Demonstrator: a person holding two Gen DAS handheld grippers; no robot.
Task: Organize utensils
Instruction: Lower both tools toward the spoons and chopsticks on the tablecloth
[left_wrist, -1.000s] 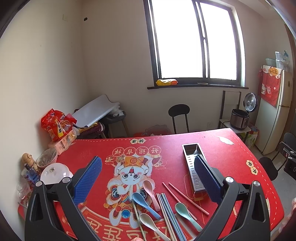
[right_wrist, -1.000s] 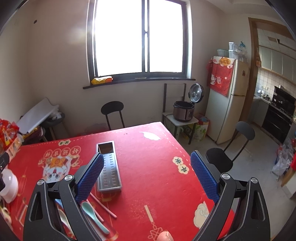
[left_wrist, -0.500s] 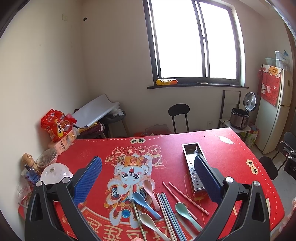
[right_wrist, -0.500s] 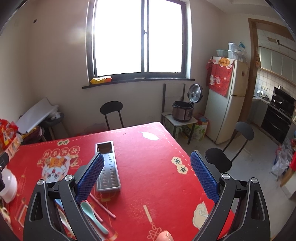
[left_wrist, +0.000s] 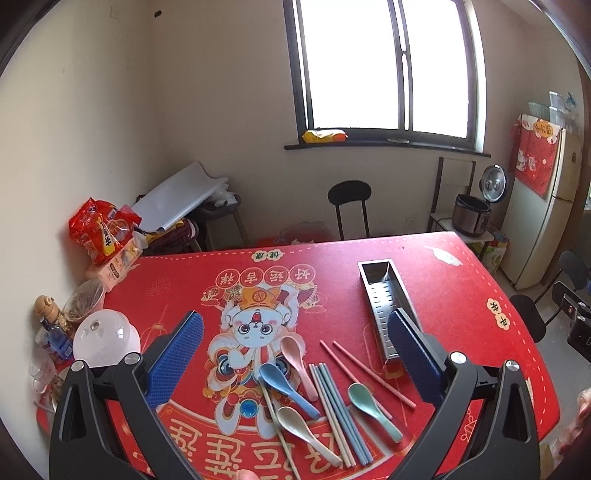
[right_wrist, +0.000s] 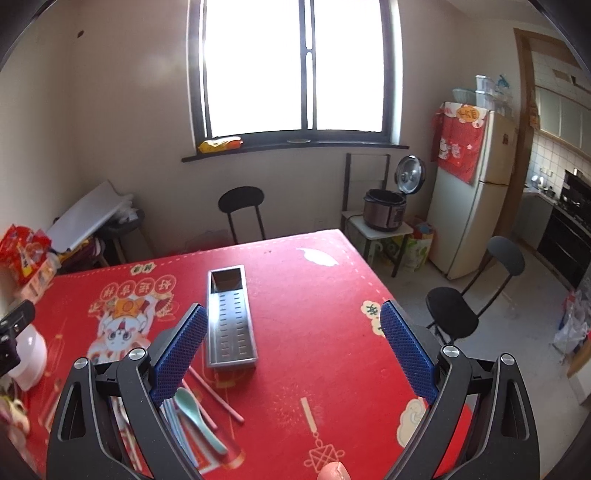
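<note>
A long metal utensil tray lies empty on the red table. Near the front edge lie a pink spoon, a blue spoon, a beige spoon, a green spoon, a bundle of pale chopsticks and two pink chopsticks. My left gripper hangs open above the spoons, holding nothing. My right gripper is open over bare cloth, right of the tray.
At the table's left edge stand a clear dome lid, a bowl, a bottle and red snack bags. Black chairs, a rice cooker and a fridge surround the table.
The right wrist view has drifted slightly, so the tray sits a little further right in it. Both grippers stay open and the utensils have not moved.
</note>
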